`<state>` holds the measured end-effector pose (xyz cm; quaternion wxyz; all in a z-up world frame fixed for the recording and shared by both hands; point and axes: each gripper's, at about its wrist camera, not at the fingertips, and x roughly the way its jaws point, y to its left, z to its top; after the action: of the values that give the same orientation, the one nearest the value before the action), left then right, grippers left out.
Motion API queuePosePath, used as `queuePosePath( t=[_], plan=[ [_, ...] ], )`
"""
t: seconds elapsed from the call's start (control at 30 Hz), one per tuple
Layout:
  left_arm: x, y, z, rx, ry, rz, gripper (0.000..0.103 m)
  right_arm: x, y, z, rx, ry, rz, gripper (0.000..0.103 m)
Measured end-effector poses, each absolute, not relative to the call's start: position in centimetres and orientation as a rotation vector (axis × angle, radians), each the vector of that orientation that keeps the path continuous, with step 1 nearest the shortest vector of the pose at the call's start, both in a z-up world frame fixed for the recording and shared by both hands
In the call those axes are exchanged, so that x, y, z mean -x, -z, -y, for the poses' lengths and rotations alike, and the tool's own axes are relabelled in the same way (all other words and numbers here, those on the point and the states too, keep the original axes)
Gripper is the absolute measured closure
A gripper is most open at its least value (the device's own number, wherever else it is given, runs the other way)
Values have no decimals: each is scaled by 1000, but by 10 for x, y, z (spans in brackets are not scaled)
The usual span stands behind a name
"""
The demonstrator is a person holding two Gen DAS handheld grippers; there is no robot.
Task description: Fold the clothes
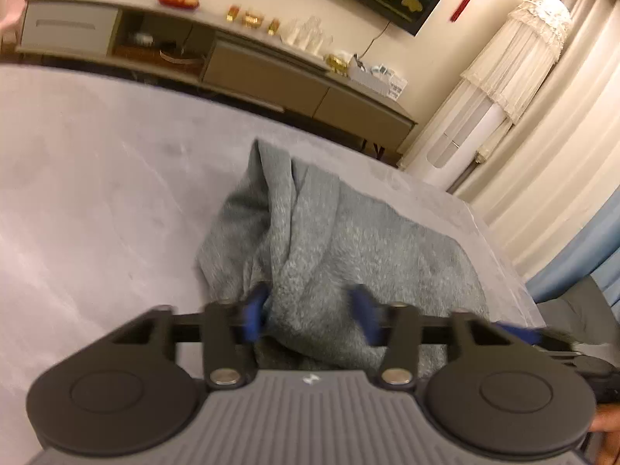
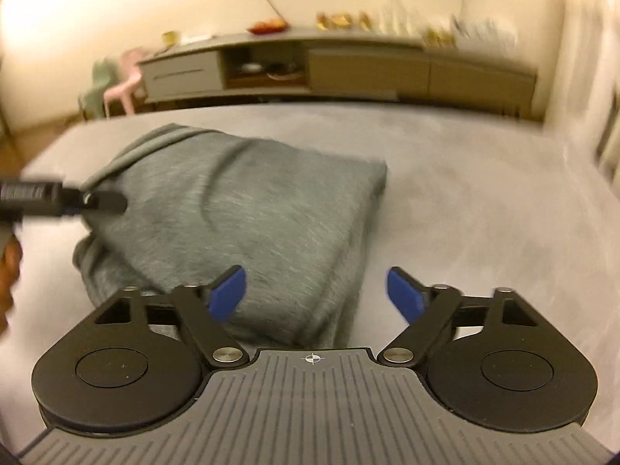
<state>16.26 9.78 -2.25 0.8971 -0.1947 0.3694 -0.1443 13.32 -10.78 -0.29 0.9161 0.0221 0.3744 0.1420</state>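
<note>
Right wrist view: the grey heathered knit garment (image 2: 240, 228) lies on the pale grey velvety table (image 2: 484, 201) as a compact, roughly rectangular bundle, with a clean doubled edge on its right side and a rolled hem or band at its far left corner. Its near-left corner is looser, with a lump of cloth spilling out below the main panel. Right tongs (image 2: 316, 294) are spread wide with nothing between the blue pads, hovering over the bundle's near edge. Left tongs (image 1: 312, 316) appear in the left wrist view parted, low over bunched folds of the same garment; cloth sits between the pads, but motion blur prevents saying whether they pinch it. Judgement: at least one fold is in place, since the garment shows layered thickness; the left side remains ruffled and would need smoothing or one more fold. Long low cabinet (image 2: 337, 66) stands behind the table.
</note>
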Motion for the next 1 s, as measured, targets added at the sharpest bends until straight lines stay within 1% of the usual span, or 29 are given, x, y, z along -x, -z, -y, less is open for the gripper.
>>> queuePosePath(
  t=[0.03, 0.07, 0.13, 0.23, 0.3, 0.37, 0.43, 0.53, 0.6, 0.67, 0.7, 0.73, 0.77, 0.8, 0.83, 0.9, 1.0],
  plan=[
    [-164, 24, -97, 412, 299, -773, 78, -142, 9, 115, -131, -353, -799, 66],
    [-165, 25, -97, 421, 299, -780, 83, -146, 14, 119, -222, -413, -822, 81],
    [-161, 9, -103, 469, 320, -744, 85, -145, 8, 123, -289, -453, -779, 91],
    [-149, -21, -116, 543, 368, -681, 86, -128, -22, 131, -307, -489, -671, 94],
    [-135, -32, -122, 555, 406, -674, 86, -110, -47, 139, -307, -520, -617, 94],
    [-125, -23, -119, 515, 432, -731, 86, -93, -49, 141, -258, -535, -635, 94],
    [-121, 5, -106, 452, 385, -840, 86, -90, -31, 139, -199, -515, -714, 94],
    [-125, 45, -99, 436, 281, -943, 85, -93, 19, 128, -138, -486, -872, 94],
    [-124, 40, -98, 416, 271, -918, 81, -87, 18, 121, -88, -486, -867, 93],
    [-115, 17, -96, 342, 262, -846, 76, -80, 9, 120, -51, -480, -847, 88],
    [-109, 4, -95, 302, 256, -801, 70, -75, 0, 124, -36, -463, -817, 79],
    [-101, -10, -94, 264, 252, -747, 67, -72, -12, 131, -35, -446, -775, 69],
    [-93, -24, -93, 227, 248, -694, 54, -70, -21, 137, -45, -434, -742, 69],
    [-97, -32, -92, 209, 251, -665, 42, -75, -28, 143, -61, -422, -715, 63],
    [-102, -40, -91, 193, 255, -640, 41, -80, -34, 149, -77, -411, -687, 55],
    [-137, -43, -85, 185, 272, -675, 41, -104, -40, 146, -85, -385, -677, 48],
    [-194, -27, -62, 109, 240, -747, 42, -146, -23, 141, -104, -343, -738, 48]
  ],
)
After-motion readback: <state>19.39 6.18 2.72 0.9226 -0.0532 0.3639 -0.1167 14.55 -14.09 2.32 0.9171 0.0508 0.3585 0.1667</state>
